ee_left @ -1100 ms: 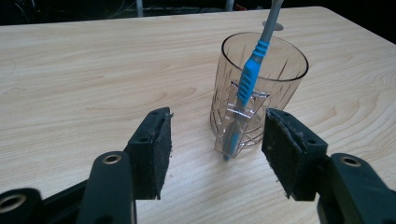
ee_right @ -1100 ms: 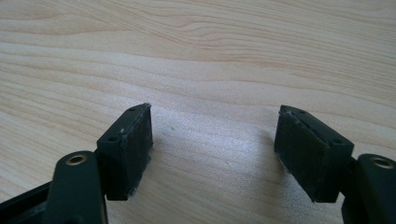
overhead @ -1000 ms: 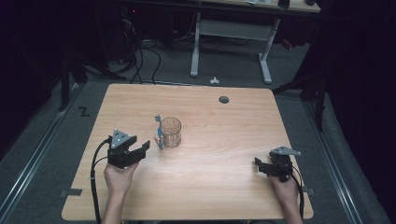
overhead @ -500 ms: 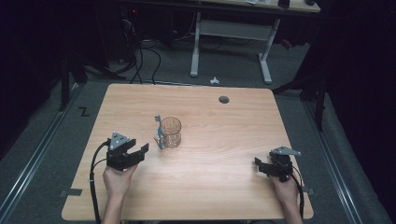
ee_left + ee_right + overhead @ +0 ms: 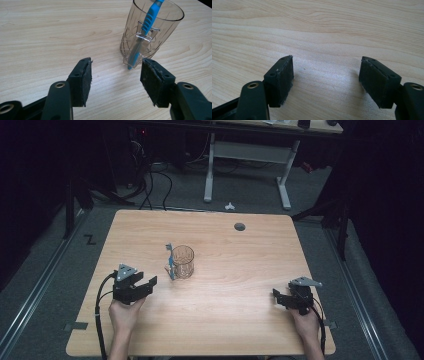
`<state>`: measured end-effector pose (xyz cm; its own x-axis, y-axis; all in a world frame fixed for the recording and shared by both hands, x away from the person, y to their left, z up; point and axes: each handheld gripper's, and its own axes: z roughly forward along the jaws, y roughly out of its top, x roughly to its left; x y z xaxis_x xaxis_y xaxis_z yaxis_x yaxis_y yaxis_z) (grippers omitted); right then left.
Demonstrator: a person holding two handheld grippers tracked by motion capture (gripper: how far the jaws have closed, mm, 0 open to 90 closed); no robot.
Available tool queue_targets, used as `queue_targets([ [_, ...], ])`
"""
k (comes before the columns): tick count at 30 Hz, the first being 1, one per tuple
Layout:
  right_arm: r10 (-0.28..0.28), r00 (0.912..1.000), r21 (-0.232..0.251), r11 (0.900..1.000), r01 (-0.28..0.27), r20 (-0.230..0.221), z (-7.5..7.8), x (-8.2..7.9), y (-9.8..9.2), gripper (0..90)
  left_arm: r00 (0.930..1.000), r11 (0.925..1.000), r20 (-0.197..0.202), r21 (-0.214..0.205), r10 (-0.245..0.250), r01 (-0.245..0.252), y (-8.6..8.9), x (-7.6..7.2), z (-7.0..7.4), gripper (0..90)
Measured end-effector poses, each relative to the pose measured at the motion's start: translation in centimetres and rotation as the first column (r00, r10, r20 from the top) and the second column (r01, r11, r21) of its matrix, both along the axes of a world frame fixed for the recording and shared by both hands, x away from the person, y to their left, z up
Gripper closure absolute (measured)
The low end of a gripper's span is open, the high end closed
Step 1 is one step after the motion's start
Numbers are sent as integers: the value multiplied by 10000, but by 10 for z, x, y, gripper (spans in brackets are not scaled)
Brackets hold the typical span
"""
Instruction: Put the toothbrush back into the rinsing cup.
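A clear ribbed glass cup (image 5: 183, 261) (image 5: 160, 27) stands upright near the middle of the wooden table (image 5: 240, 265). A blue toothbrush (image 5: 170, 261) (image 5: 147, 22) rests in a clear clip on the cup's outer side, its lower tip on the tabletop. My left gripper (image 5: 149, 286) (image 5: 116, 68) is open, low over the table just short of the cup and pointing at it, with nothing between its pads. At the right front my right gripper (image 5: 276, 296) (image 5: 327, 67) is open over bare wood.
A round dark grommet hole (image 5: 239, 226) sits near the table's far edge. Beyond the table stand the white legs of another desk (image 5: 210, 170), with cables on the floor. A small white object (image 5: 229, 206) lies on the floor behind the table.
The left gripper has drifted very slightly toward the near edge. The right gripper, cup and toothbrush have not moved.
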<state>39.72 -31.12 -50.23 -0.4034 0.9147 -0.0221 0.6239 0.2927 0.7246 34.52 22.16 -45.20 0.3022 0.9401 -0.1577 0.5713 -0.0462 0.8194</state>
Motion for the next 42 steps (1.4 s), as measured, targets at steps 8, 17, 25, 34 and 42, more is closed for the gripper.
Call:
queue_targets([
  [8, -2, 10000, 2, 10000, 2, 0, 0, 0, 0, 283, 9997, 9998, -243, -179, 80, -85, 1, 2, -7, 423],
  [17, -2, 10000, 2, 10000, 2, -4, 0, 0, 0, 283, 9984, 9997, -553, -220, 115, -127, 0, 5, -16, 417],
  [25, 0, 10000, 3, 10000, 0, 0, 0, 0, 0, 283, 9961, 9998, -870, -114, 172, -183, -1, 7, -26, 413],
  [34, -1, 10000, 1, 10000, 1, 1, 0, 0, 0, 283, 9946, 9996, -1001, 142, 264, -251, -3, 11, -31, 412],
  [42, 3, 10000, -1, 10000, -3, 2, 0, 0, 0, 283, 9925, 9984, -1179, 482, 334, -279, -8, 17, -38, 413],
])
